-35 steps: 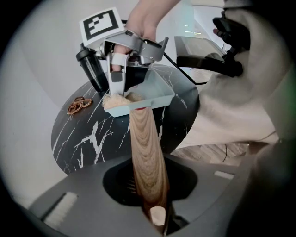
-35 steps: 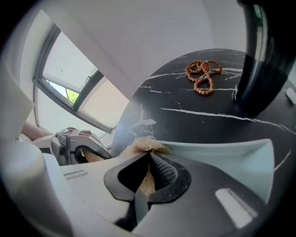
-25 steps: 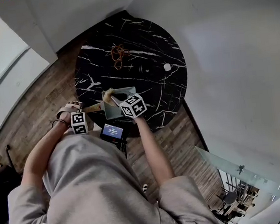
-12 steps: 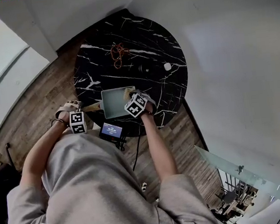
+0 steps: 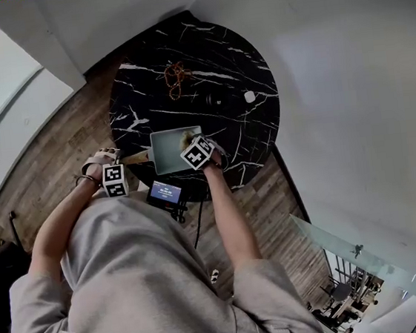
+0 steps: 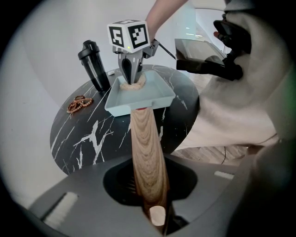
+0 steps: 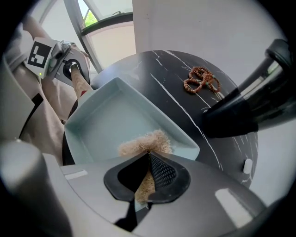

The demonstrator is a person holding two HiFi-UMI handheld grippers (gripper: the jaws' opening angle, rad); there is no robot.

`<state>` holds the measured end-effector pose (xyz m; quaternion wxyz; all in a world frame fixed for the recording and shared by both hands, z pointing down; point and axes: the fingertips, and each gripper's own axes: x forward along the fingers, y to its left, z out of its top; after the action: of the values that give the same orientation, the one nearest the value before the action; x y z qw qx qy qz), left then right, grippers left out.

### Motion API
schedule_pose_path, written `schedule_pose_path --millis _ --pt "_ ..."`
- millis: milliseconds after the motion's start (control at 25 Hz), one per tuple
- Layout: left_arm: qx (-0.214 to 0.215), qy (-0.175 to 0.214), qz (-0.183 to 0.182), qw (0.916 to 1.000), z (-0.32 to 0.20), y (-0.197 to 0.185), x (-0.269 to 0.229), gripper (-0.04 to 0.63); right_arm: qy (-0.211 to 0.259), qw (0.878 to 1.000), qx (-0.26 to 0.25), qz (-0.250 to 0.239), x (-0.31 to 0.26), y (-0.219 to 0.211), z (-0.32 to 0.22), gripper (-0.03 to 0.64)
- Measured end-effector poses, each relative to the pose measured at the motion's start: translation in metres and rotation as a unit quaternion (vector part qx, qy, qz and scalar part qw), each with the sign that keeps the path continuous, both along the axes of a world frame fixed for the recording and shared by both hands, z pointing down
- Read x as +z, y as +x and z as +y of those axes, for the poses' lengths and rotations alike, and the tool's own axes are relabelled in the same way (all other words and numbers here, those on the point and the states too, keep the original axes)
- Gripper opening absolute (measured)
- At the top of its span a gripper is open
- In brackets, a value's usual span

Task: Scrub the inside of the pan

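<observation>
The left tongs [image 6: 150,196], nearest the person's grey top, are clamped on the end of a long light-wood handle [image 6: 145,143]. They hold it just past the near-left edge of the round black desk with white marble veins [image 6: 92,134]. The handle runs up to a pale blue square pan [image 6: 157,95] that sits on the near part of the desk. A small dark device with a lit blue screen [image 5: 166,193] is just beside the pan at the desk's near rim.

The right tongs [image 7: 149,162] point down into the pan and pinch a tan, fibrous scrub pad [image 7: 145,141]. The pad is pressed against the pan floor by the wall opposite the handle.

Farther back, well apart from the pan, lie a loop of brown beads [image 7: 201,78] and a small white object [image 5: 249,97]. A black shaker bottle with a lid [image 6: 95,65] stands upright near the beads.
</observation>
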<state>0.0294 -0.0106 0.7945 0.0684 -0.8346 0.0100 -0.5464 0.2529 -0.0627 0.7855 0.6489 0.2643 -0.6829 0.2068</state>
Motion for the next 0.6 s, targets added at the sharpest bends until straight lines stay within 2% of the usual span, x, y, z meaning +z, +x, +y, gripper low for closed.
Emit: schedule_pose_path --millis 360,600 --pt "-0.001 -0.001 -0.001 1.0 0.001 -0.001 -0.001 0.066 -0.009 1.0 0.001 -0.013 -0.001 -0.02 0.006 0.026" --pt "-0.002 -0.003 0.0 1.0 0.001 0.0 0.0 0.064 -0.016 0.999 0.017 -0.046 -0.001 -0.045 0.009 0.026"
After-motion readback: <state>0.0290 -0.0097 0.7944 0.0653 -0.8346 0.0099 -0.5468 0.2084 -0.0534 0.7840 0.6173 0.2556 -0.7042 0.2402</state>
